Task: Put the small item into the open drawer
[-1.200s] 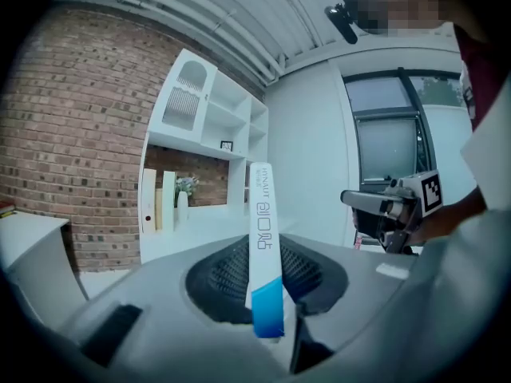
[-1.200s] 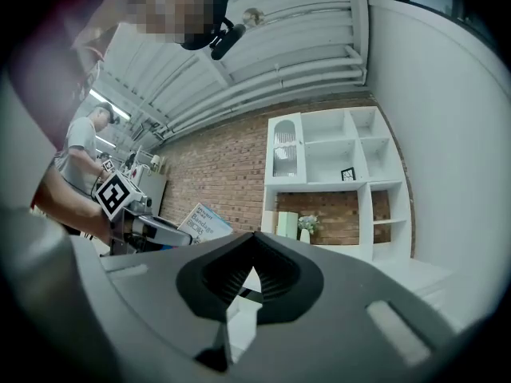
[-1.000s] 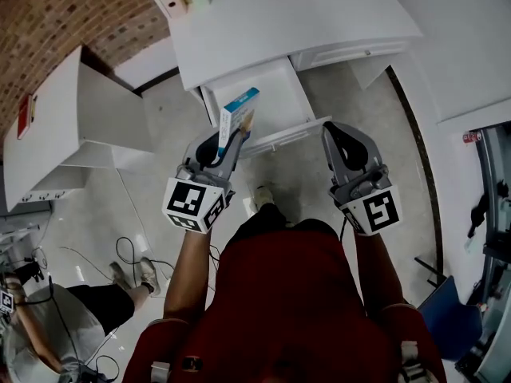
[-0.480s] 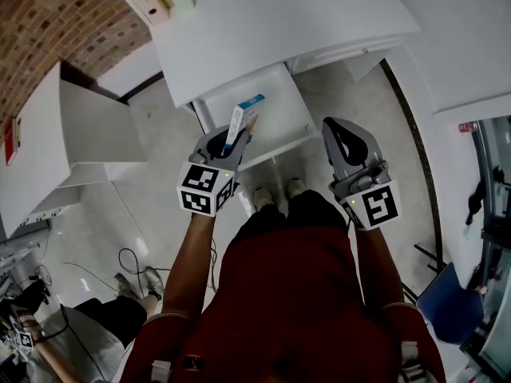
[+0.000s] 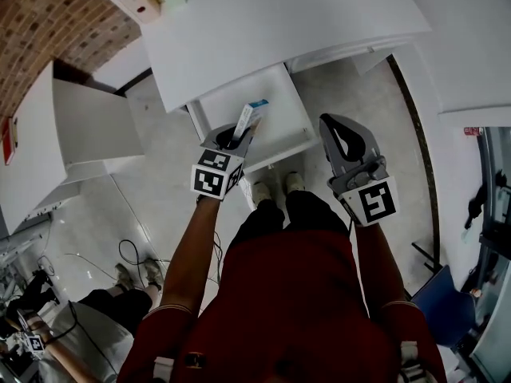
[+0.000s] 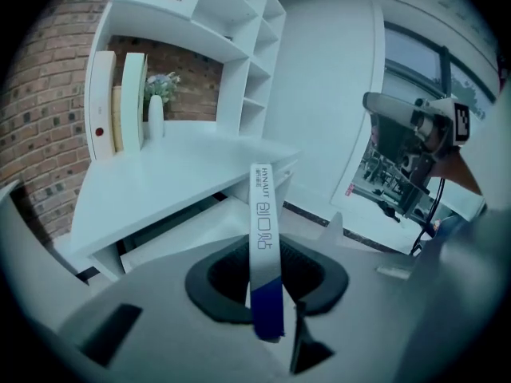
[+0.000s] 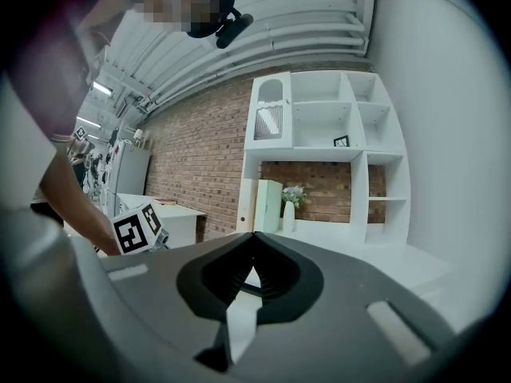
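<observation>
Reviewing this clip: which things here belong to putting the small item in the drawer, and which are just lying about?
Part of the job:
- left gripper, fingers shut on the small box
- open drawer

Just lying about:
- right gripper, holding nothing
- vase on the desk
- cables on the floor
- blue chair

The open white drawer (image 5: 279, 114) is bare and free from above toward its right edge — only its rear lies under the white desk top's (image 5: 263, 30) front edge. The left gripper (image 5: 236, 136) with a slim white-and-blue box (image 5: 251, 114) occupies the left front corner; the right gripper (image 5: 337, 124) hangs beside the right one.
</observation>
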`<state>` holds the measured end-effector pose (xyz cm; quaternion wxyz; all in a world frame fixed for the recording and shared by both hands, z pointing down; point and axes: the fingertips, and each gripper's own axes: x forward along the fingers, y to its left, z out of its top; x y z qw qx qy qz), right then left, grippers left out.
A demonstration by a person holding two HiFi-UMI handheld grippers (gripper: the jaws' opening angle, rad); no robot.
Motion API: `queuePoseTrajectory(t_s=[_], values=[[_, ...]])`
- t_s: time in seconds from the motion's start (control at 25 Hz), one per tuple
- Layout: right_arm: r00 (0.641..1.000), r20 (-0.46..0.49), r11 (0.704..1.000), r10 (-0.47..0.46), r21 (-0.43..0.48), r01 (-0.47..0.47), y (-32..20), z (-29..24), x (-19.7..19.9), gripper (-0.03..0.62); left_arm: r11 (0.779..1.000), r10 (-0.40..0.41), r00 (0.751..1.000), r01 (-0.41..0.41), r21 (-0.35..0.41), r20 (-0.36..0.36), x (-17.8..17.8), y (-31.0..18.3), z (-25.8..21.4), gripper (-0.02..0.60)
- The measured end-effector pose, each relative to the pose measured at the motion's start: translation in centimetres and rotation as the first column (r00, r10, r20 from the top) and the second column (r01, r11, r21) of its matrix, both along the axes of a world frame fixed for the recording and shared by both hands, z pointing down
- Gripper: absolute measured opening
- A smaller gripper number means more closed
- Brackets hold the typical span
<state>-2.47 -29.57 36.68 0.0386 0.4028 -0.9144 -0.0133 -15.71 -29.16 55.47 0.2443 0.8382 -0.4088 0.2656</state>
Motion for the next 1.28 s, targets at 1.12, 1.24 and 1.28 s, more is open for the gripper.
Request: queuePoseTrajectory(t_s=[1.12, 1.24, 1.28], values=[[1.000, -0.004, 0.991, 0.018, -0.135, -0.018, -6.0, 6.9, 4.8, 0.012, 0.922, 0.133, 0.967, -0.041, -0.384, 0.216, 1.8, -3.4, 15.8, 0.081], [1.000, -0.007, 0.990, 0.023, -0.140, -0.024, -6.1, 7.3, 5.1, 0.011, 0.914, 0.150, 0.962, -0.046, -0.404, 0.230, 1.9, -3.3, 16.7, 0.083], [1.000, -0.009, 0.990, 0.025, -0.141, -0.025, -6.1, 7.4, 5.2, 0.012, 0.911, 0.155, 0.960, -0.047, -0.410, 0.234, 1.9, -3.2, 16.9, 0.083]])
